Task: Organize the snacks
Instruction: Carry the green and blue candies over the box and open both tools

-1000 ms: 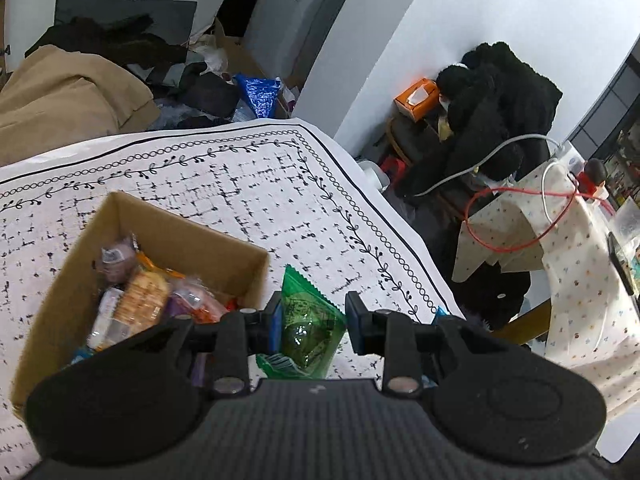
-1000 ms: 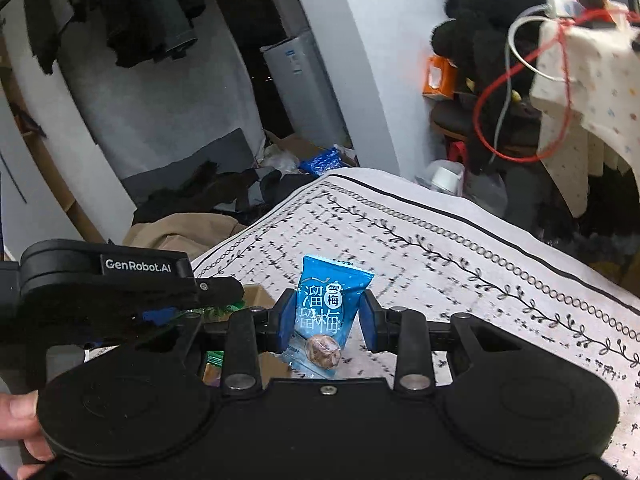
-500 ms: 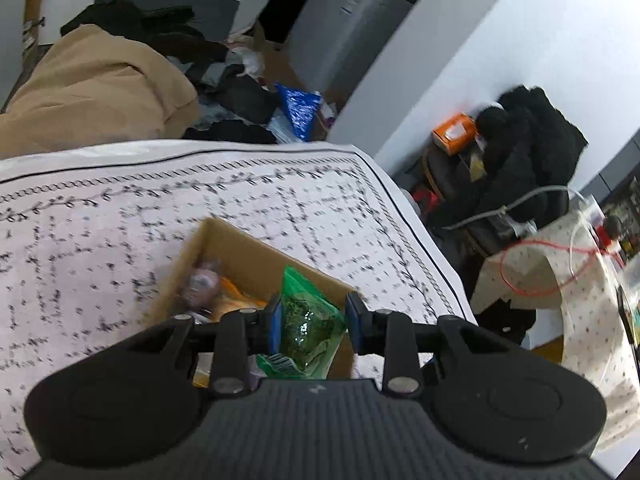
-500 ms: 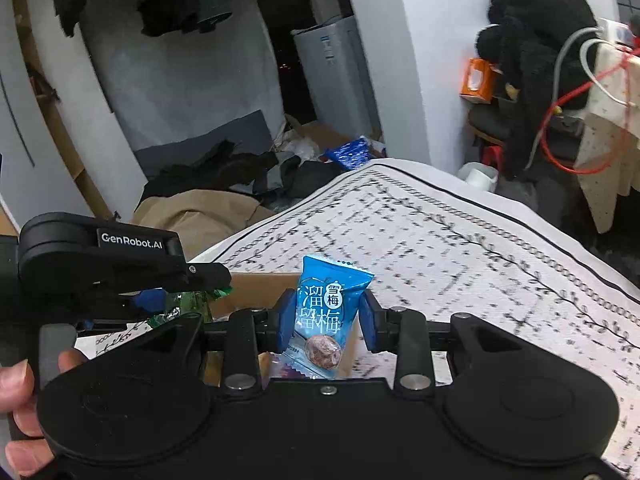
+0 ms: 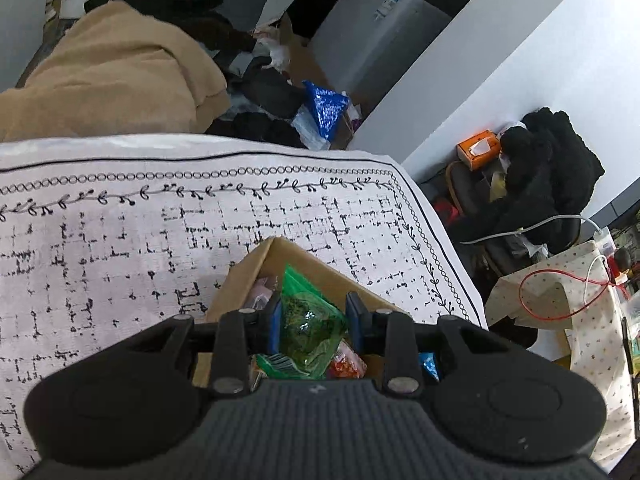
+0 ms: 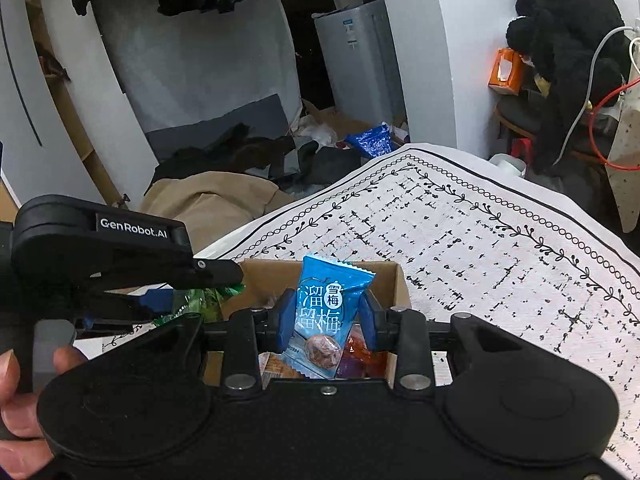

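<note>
Open brown cardboard box (image 5: 256, 268) already holds several snacks; left gripper (image 5: 313, 322) fingers clamp a green crinkly packet (image 5: 308, 320), right gripper (image 6: 327, 320) fingers a blue plum-candy packet (image 6: 326, 308), both above the box, not yet dropped.

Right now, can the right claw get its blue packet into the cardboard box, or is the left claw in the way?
Probably yes. The right claw grips the blue packet above the cardboard box, whose top is open. The left claw, holding a green packet, sits over the box's other side, leaving room.

"GenRobot.AI" on left hand-held gripper (image 6: 192, 300); "溜溜梅" on blue packet (image 6: 326, 312).
</note>
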